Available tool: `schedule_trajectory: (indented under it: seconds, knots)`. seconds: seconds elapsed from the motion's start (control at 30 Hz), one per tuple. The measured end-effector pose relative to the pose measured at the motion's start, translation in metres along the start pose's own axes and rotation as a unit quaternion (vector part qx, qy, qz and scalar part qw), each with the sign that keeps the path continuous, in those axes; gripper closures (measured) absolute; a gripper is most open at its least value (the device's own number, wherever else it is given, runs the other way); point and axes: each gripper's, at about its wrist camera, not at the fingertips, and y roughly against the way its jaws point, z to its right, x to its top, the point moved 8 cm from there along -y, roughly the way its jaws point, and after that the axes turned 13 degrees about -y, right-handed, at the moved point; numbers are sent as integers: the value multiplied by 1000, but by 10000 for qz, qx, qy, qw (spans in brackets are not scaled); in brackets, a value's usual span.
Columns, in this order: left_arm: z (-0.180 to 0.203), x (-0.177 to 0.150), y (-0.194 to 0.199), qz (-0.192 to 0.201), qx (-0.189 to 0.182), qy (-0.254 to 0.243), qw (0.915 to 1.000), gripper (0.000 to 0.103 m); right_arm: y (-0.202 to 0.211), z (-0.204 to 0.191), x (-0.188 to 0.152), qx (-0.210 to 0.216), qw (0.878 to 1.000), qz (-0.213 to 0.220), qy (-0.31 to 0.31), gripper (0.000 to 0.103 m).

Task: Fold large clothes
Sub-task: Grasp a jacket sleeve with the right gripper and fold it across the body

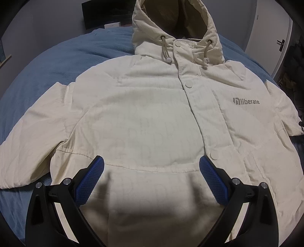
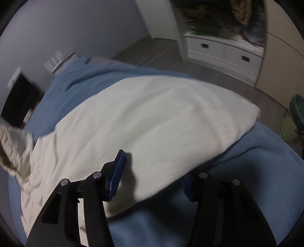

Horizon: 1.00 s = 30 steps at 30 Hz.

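A cream hooded jacket (image 1: 152, 106) lies front-up and spread flat on a blue blanket (image 1: 62, 57), hood at the far end, sleeves out to both sides. My left gripper (image 1: 152, 167) is open and empty, hovering over the jacket's lower front near the snap placket. In the right wrist view, one sleeve of the jacket (image 2: 152, 117) stretches away across the blanket (image 2: 256, 167). My right gripper (image 2: 153, 171) is open, its left finger over the sleeve, its right finger beside the sleeve's edge over the blanket. That view is motion-blurred.
A dark screen (image 1: 106, 13) and wall stand beyond the hood. A door (image 1: 273, 41) is at the far right. The right wrist view shows white drawers (image 2: 224, 51), wood floor, and a green bin (image 2: 292, 121) beside the bed.
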Motion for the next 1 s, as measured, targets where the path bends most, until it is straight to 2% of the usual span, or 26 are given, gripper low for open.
schedule_trajectory:
  seconds: [0.13,0.17,0.27,0.37,0.4,0.47,0.5,0.6,0.67,0.7,0.73,0.77,0.87,0.97,1.0]
  knots:
    - [-1,2,0,71,38,-45,10000,6,-11,28,33,241,9973,168,-671,53]
    - [-2,2,0,99,67,-62,9999,6,-13,29,36,320,9966,202,-734,64]
    - [-8,2,1,148,181,-36,9997,6,3,29,47,510,9942,541,-774,84]
    - [-14,2,0,185,251,42,9995,6,40,-6,53,657,9914,1128,-135,89]
    - [-14,2,0,173,266,54,9995,6,60,-26,51,751,9871,1402,200,89]
    - [-15,2,-1,157,287,72,9994,6,92,-60,46,1000,9773,1733,692,90]
    - [-15,2,-1,159,307,69,9994,6,115,-84,37,1230,9686,1914,1006,90]
    - [-15,3,1,205,352,47,9992,6,154,-131,8,1694,9497,2094,1596,90]
    - [-15,3,1,216,356,42,9991,6,176,-159,-23,2082,9392,1925,1936,90]
    - [-15,3,1,214,353,39,9991,6,187,-177,-48,2450,9305,1643,2172,90]
    - [-15,2,1,213,356,39,9991,6,187,-177,-48,2450,9305,1643,2172,90]
    - [-15,2,1,210,352,38,9992,6,190,-185,-61,2555,9267,1547,2281,90]
    - [-15,2,1,211,345,43,9992,6,191,-213,-119,2878,9101,1110,2766,90]
    - [-13,1,0,202,335,34,9992,6,174,-234,-170,2979,9007,562,3112,90]
    - [-13,0,-1,195,325,36,9993,6,161,-239,-190,2960,8986,249,3228,90]
